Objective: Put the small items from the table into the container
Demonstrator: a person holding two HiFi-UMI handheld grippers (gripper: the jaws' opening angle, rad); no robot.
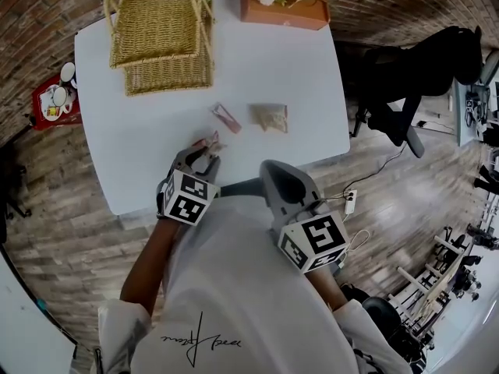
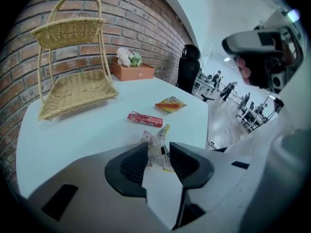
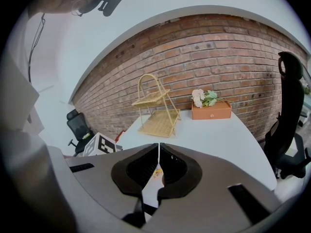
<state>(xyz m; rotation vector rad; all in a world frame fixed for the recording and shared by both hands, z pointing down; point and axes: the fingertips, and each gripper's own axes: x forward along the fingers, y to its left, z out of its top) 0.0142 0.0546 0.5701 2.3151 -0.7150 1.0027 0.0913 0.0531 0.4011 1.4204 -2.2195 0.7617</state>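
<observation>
Nothing is in the container yet, as far as I can see. The wicker basket (image 1: 160,37) stands at the upper left of the head view, and both of its tiers look bare. All three small items are on the white table (image 1: 140,146). A red packet (image 1: 226,118) and a yellowish packet (image 1: 269,117) lie side by side near the middle of the frame. A crumpled white wrapper (image 2: 156,147) lies below them, nearer the table's front edge. I judge this to be the first pick, with every item left to carry over.

My left gripper (image 2: 158,152) is low over the table at the centre left of the head view. Its jaws stand wide apart, one on each side of the wrapper. The wrapper fills most of the gap between the pads, but I see no sign that they squeeze it, so I count it as framed, not grasped. It rests on the tabletop.

My right gripper (image 3: 159,152) hangs back at the lower middle of the head view, over the table's near edge. Its jaws are clenched together with nothing between them.
</observation>
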